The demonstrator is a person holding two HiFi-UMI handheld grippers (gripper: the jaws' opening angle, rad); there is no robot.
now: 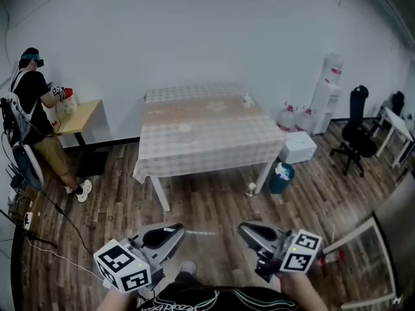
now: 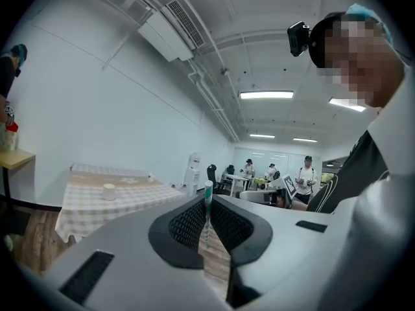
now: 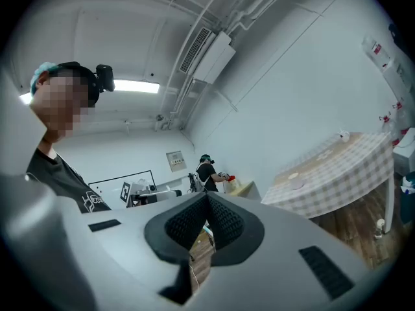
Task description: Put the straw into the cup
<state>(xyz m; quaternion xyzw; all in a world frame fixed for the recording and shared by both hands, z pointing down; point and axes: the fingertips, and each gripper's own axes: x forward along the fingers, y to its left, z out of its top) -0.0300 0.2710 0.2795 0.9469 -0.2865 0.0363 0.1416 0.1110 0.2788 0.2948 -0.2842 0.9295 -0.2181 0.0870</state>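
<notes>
A green-and-white striped straw (image 2: 207, 207) is pinched between the black pads of my left gripper (image 2: 207, 203), and its top pokes out past the tips. In the head view that gripper (image 1: 176, 229) is held low at the left, over the wooden floor, with the straw (image 1: 200, 232) showing as a faint pale streak toward my right gripper (image 1: 242, 228). The right gripper (image 3: 207, 199) has its pads together with nothing seen pressed between them. A small white cup (image 2: 109, 191) stands on the checked tablecloth of the table (image 1: 214, 141), far ahead of both grippers.
A person (image 1: 35, 102) works at a small wooden desk (image 1: 81, 115) by the left wall. A water dispenser (image 1: 327, 89), a black office chair (image 1: 355, 131), a white box (image 1: 298, 146) and a teal bin (image 1: 281, 177) stand right of the table. Cables trail along the floor at left.
</notes>
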